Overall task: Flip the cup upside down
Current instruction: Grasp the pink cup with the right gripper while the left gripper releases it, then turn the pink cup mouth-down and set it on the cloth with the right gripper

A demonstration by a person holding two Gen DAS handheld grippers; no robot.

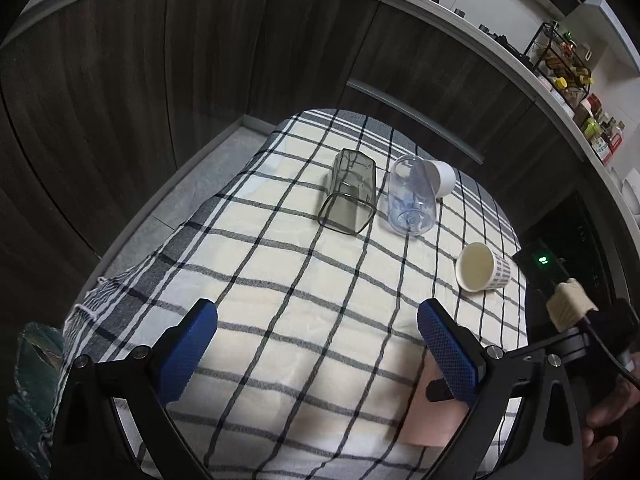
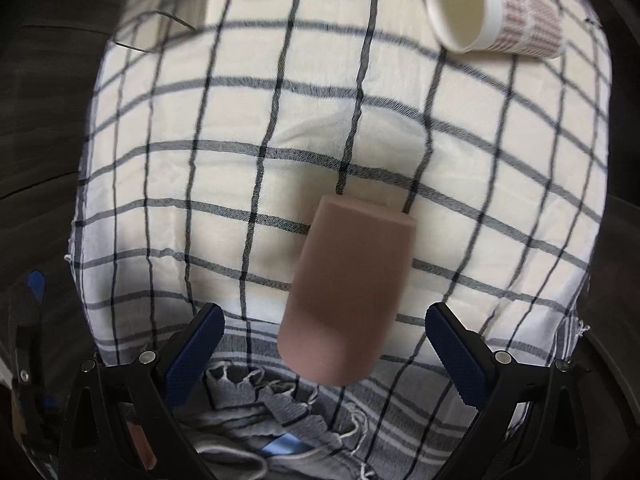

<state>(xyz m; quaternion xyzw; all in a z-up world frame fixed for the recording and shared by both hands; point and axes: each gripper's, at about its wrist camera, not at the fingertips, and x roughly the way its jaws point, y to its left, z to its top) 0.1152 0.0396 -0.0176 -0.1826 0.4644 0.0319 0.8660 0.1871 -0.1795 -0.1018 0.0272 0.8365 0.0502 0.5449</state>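
A pink cup (image 2: pixel 344 300) stands upside down on the checked cloth (image 2: pixel 280 120), its flat base up, blurred, between and just ahead of my open right gripper (image 2: pixel 324 344); nothing touches it. It also shows in the left wrist view (image 1: pixel 434 412) behind the right finger. My left gripper (image 1: pixel 316 340) is open and empty above the cloth. A paper cup (image 1: pixel 482 267) lies on its side with its mouth toward me; it also shows in the right wrist view (image 2: pixel 492 12).
A smoky square glass (image 1: pixel 350 196) and a clear plastic cup (image 1: pixel 410 200) lie on their sides at the far end of the cloth (image 1: pixel 280 280). A white cup (image 1: pixel 442 178) sits behind them. Dark wood cabinets (image 1: pixel 160 80) stand beyond.
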